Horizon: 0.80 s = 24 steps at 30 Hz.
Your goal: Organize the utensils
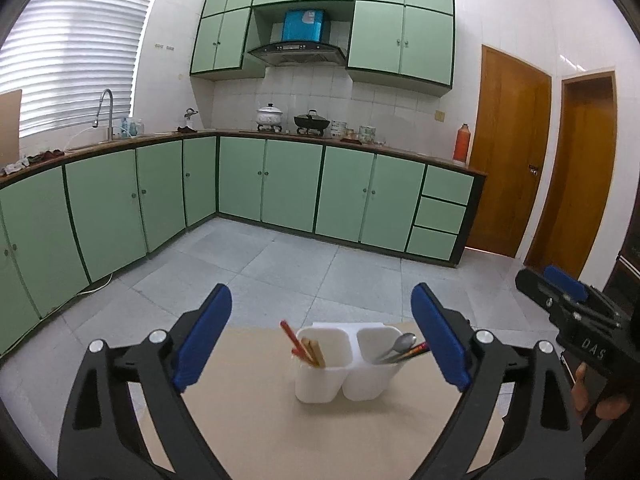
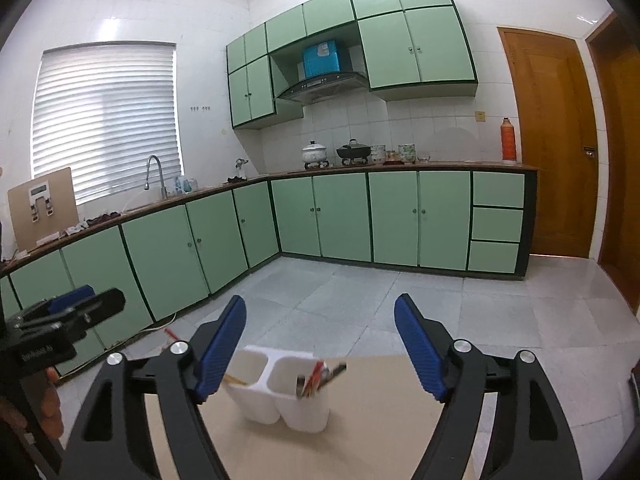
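Note:
A white two-compartment utensil holder (image 1: 340,376) (image 2: 280,396) stands on a tan tabletop (image 1: 248,420) (image 2: 384,396). In the left wrist view its left cup holds red and wooden chopsticks (image 1: 306,350). Its right cup holds a metal spoon (image 1: 400,344) with other thin utensils. My left gripper (image 1: 321,294) is open, short of the holder, with nothing between its blue pads. My right gripper (image 2: 320,302) is open too, also pulled back from the holder and empty. Each gripper shows at the edge of the other's view: the right gripper (image 1: 556,288) and the left gripper (image 2: 76,304).
The table ends just past the holder, with grey tiled floor (image 1: 320,264) beyond. Green cabinets (image 1: 288,184) and a worktop with pots run along the far walls. Wooden doors (image 1: 508,152) stand at the right. A hand (image 1: 600,400) holds the right gripper.

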{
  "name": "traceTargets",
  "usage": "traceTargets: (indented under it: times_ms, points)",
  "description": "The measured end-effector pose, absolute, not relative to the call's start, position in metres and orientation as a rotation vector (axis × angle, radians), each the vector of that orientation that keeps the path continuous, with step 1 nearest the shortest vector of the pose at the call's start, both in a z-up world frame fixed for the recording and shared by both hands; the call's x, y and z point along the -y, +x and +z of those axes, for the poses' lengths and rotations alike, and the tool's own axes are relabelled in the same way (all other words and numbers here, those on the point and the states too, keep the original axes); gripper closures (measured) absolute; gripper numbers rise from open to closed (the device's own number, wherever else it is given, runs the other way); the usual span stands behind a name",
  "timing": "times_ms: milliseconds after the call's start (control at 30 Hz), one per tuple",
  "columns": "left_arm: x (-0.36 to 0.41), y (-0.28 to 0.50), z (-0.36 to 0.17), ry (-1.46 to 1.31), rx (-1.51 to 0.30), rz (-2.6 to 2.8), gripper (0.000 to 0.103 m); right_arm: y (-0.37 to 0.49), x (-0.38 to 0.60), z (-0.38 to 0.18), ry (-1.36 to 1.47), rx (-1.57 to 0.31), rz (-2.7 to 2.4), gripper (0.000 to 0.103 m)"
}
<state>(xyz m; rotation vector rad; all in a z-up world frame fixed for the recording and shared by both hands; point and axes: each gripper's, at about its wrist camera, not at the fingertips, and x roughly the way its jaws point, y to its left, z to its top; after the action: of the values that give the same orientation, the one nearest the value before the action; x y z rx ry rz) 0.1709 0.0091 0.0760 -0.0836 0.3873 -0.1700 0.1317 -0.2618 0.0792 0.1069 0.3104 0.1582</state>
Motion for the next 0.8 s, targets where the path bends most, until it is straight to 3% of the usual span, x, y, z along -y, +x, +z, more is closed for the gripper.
traceTargets:
  times_ms: [333,800]
  points:
    - [-0.016,0.121,0.077,-0.075,-0.369,-0.151,0.007,0.086,0.260,0.077,0.086,-0.317,0.179,0.006]
    - [-0.014,0.071,0.084,-0.030,-0.329,-0.154,0.007,0.047,0.254,0.085,0.056,-0.311,0.211,0.006]
